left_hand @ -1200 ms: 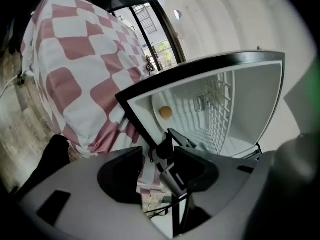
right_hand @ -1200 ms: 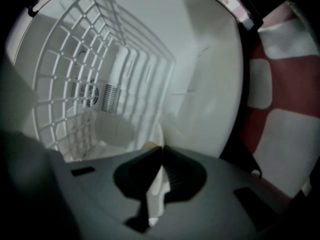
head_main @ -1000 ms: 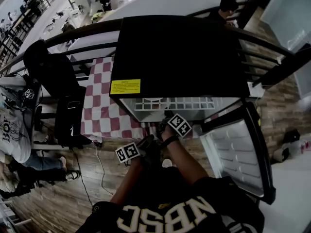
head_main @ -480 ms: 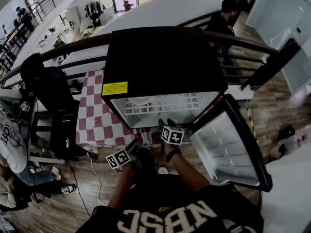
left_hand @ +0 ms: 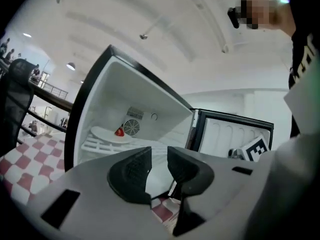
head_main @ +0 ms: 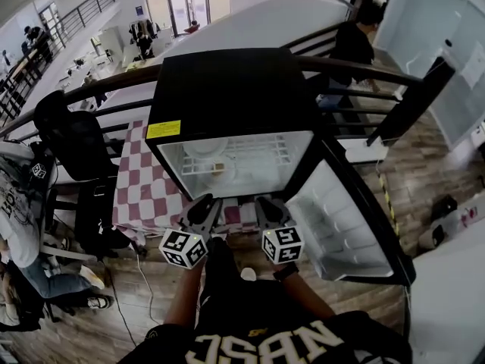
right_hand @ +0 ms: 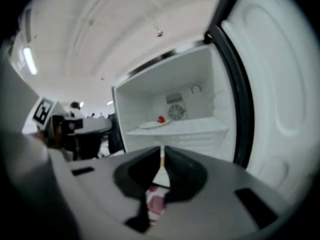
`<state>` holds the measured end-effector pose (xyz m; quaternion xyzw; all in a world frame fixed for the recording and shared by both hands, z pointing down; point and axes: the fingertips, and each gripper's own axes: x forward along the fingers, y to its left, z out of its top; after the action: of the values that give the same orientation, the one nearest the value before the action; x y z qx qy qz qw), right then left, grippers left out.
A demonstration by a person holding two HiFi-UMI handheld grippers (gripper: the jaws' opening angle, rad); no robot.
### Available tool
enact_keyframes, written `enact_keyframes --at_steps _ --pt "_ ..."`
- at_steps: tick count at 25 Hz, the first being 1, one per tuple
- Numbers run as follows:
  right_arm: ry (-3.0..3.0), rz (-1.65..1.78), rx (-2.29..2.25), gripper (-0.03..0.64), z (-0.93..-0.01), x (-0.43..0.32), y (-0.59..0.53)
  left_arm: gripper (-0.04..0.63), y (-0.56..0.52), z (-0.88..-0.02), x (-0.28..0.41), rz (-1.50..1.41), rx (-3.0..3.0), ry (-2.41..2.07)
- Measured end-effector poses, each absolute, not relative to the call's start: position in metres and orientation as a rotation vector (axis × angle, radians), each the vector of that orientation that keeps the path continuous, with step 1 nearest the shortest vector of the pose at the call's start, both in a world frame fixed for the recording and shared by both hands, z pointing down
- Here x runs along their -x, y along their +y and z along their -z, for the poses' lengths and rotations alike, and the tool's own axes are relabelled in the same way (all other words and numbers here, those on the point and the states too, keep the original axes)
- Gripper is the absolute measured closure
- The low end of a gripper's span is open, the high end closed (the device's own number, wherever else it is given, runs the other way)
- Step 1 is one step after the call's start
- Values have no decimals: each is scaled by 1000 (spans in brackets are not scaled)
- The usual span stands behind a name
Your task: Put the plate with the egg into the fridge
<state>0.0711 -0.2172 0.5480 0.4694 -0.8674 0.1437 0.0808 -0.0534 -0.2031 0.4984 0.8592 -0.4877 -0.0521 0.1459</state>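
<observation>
Left gripper view: plate (left_hand: 106, 134) rests inside fridge (left_hand: 155, 104), ahead of left hand-held gripper (left_hand: 159, 155), which is half-narrowed. Right hand-held gripper (right_hand: 162, 156) is down to a slit. Both just closing, empty. Door (head_main: 345, 218) open, probably left to shut.

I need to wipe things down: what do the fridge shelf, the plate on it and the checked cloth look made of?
Fridge shelf: likely white-coated wire; thin bars form a grid.
Plate: smooth plain white, ceramic or plastic, hard to tell.
Checked cloth: red-and-white fabric or vinyl; it drapes at the edge.
</observation>
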Motion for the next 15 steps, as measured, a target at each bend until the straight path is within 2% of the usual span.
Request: enact_keyframes --at_steps 3,15 --pt "-2596 -218 -1362 595 -506 -68 -202 557 -196 -477 44 144 -2513 -1473" --pt "-2705 -102 -1366 597 -452 -65 -178 574 -164 -450 38 40 -2490 -1703"
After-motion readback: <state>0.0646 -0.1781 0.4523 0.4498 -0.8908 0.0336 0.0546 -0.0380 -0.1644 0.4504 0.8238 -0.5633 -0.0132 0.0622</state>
